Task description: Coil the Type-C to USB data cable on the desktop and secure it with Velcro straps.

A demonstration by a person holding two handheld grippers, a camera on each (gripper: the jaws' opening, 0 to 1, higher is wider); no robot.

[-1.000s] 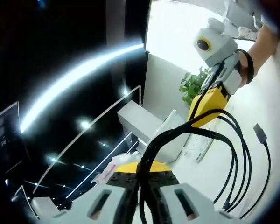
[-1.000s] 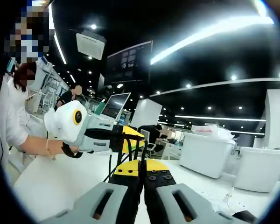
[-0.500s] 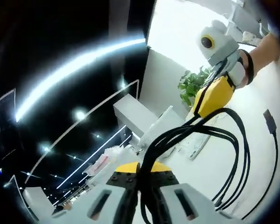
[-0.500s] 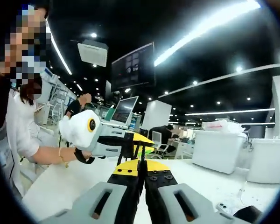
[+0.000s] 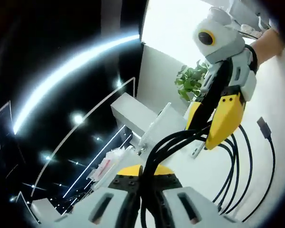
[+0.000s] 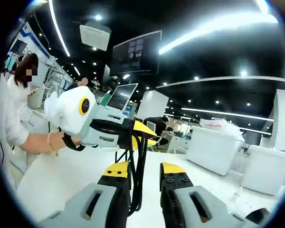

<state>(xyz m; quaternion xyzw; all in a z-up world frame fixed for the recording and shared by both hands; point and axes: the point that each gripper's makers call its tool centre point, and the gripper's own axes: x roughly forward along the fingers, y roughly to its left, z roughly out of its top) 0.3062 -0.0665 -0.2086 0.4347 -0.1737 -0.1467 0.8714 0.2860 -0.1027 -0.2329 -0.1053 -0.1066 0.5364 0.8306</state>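
Right gripper (image 6: 145,183) jaws, shut on the cable 0.5 s ago, now stand apart w/ black cable (image 6: 138,166) strands running loose up the gap. Left gripper (image 5: 145,190) jaws together, clamped on the bundle at bottom centre of left gripper view. Cable (image 5: 228,171) hangs in several loops at right of frame, above the white desktop (image 5: 280,95); USB plug (image 5: 264,127) dangles free at far right. Risk: w/ only one clamp holding, loops could spring open or slide out, uneven coil. No Velcro strap seen.
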